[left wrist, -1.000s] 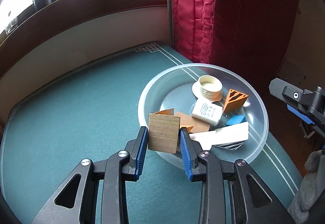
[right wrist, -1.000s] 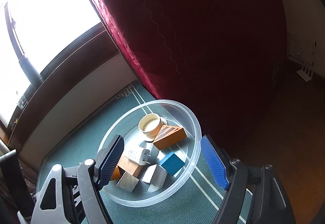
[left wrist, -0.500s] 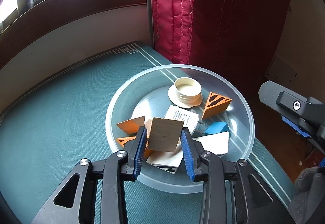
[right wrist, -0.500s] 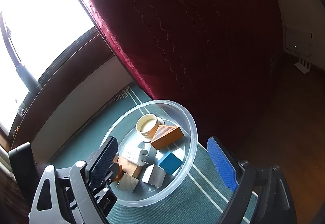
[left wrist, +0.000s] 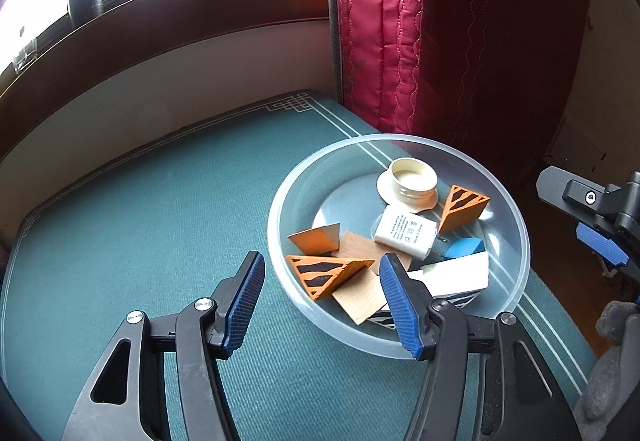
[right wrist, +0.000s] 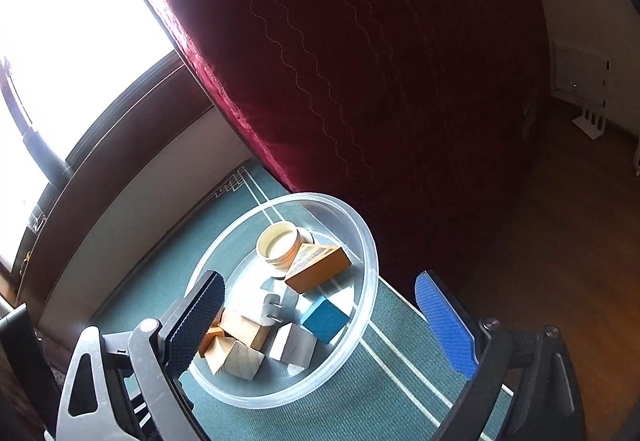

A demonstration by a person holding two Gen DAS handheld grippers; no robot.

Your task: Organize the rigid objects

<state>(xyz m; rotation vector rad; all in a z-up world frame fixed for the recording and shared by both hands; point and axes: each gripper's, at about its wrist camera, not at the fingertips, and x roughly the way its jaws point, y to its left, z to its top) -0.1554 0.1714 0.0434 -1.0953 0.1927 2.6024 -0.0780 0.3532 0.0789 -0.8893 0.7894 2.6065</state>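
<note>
While a red quilted curtain [left wrist: 420, 33] hangs past the far right corner of the green mat [left wrist: 140, 225], the clear bowl [left wrist: 516, 225] sits near the mat's right edge, holding wooden blocks, a white charger [left wrist: 404, 233] and a cream jar lid [left wrist: 412, 179]. The left gripper [left wrist: 322, 301] is spread wide and empty above the bowl's near rim, its right finger covering part of the plain wooden block [left wrist: 360, 297]. The right gripper [right wrist: 320, 325] is likewise wide apart, holding nothing; its left finger hides some blocks. Only the right view shows the charger's prongs.
</note>
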